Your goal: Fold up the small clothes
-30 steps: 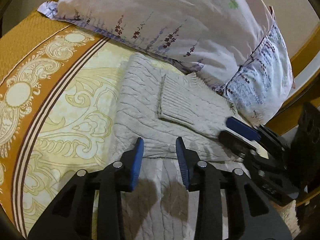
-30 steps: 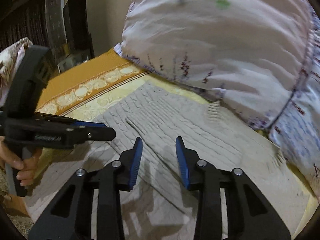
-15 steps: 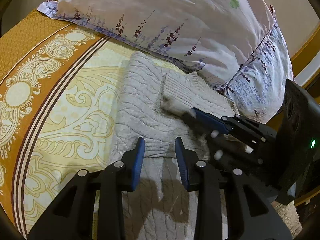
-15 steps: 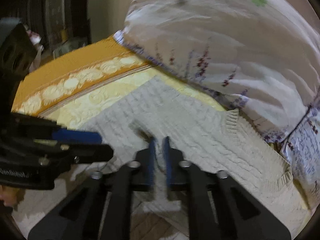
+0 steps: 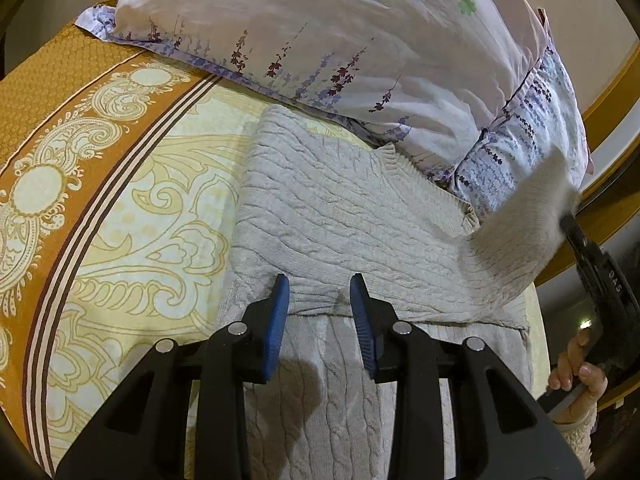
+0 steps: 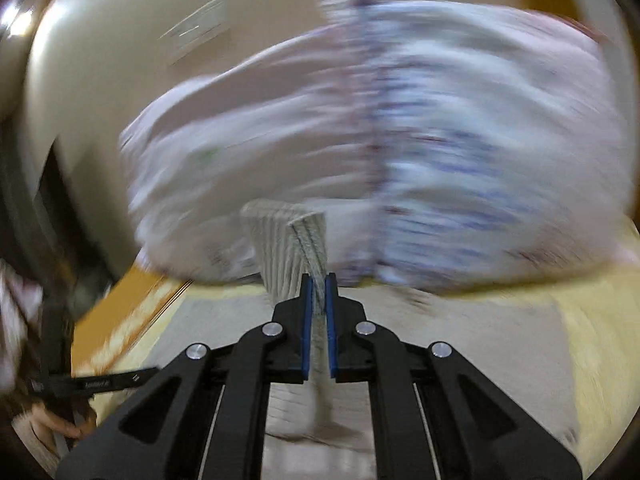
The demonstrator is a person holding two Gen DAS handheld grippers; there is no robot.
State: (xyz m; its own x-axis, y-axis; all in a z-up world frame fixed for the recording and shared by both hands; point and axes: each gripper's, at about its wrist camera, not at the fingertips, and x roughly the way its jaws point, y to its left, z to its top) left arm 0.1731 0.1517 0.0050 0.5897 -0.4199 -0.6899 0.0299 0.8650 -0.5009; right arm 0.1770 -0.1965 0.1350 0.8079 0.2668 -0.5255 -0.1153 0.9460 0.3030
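A grey cable-knit sweater [image 5: 340, 216] lies on the bed below the pillow. My left gripper [image 5: 320, 312] is open and points down at the sweater's folded front edge, one finger on each side of a small ridge of knit, with no visible pinch. My right gripper [image 6: 316, 288] is shut on the sweater's ribbed sleeve cuff [image 6: 288, 244]. In the left wrist view the sleeve [image 5: 520, 224] is a lifted blur off the sweater's right side. There its end hides the right gripper's fingertips, and only the black body [image 5: 600, 276] shows.
A large floral pillow [image 5: 340, 40] leans just behind the sweater. The orange and cream patterned bedspread [image 5: 100, 208] stretches to the left. A wooden bed frame [image 5: 612, 92] runs along the right. A person's hand [image 5: 576, 372] holds the right gripper's handle.
The right gripper reached in over the sweater, closed on the sleeve cuff lying on it, then swung it up and out to the right. The left gripper stayed put.
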